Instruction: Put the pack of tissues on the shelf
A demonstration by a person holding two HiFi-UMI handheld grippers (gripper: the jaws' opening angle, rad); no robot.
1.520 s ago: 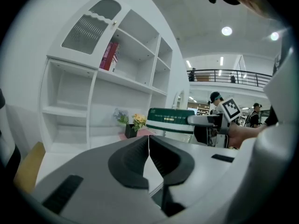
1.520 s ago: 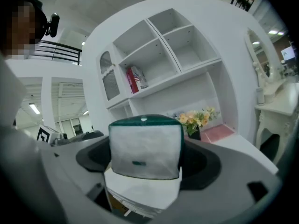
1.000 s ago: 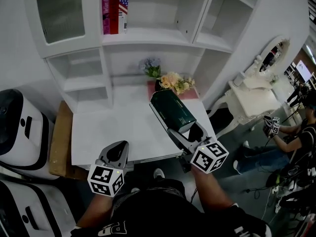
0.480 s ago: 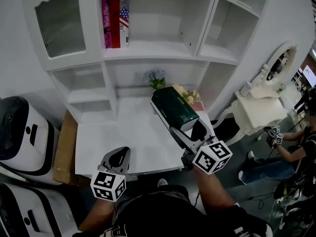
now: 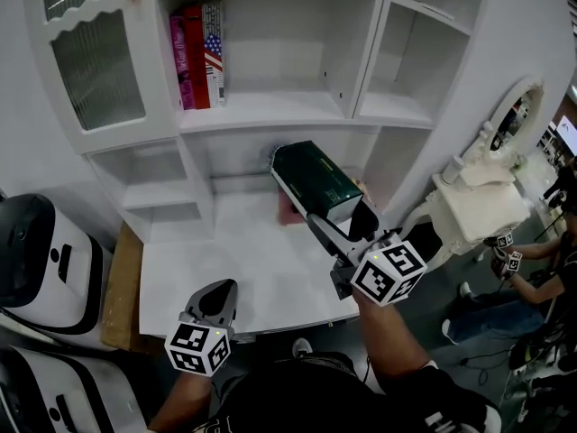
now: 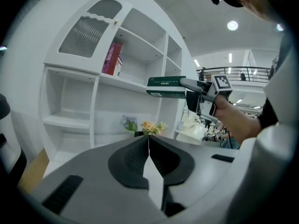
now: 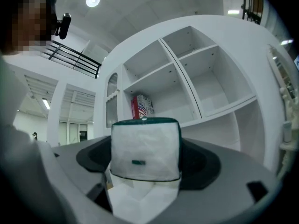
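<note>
One pack of tissues point(image 5: 311, 180), clamped in the right tongs point(image 5: 345, 218), hangs just below the shelf point(image 5: 270, 113) edge. The shelf is bare beside three books point(image 5: 196, 54) (left tongs point(image 5: 216, 298) clenched, empty).

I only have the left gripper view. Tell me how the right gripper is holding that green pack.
Observer: The right gripper's jaws are shut on the pack of tissues, one on each side of its white end.
Operator: Give me the shelf board beside the books. I only see it from below.
Observer: In the head view the shelf is bare to the right of the books.
Operator: Now place the pack for me.
Observer: The head view shows it held in the air over the back of the desk, not yet on the shelf.
</note>
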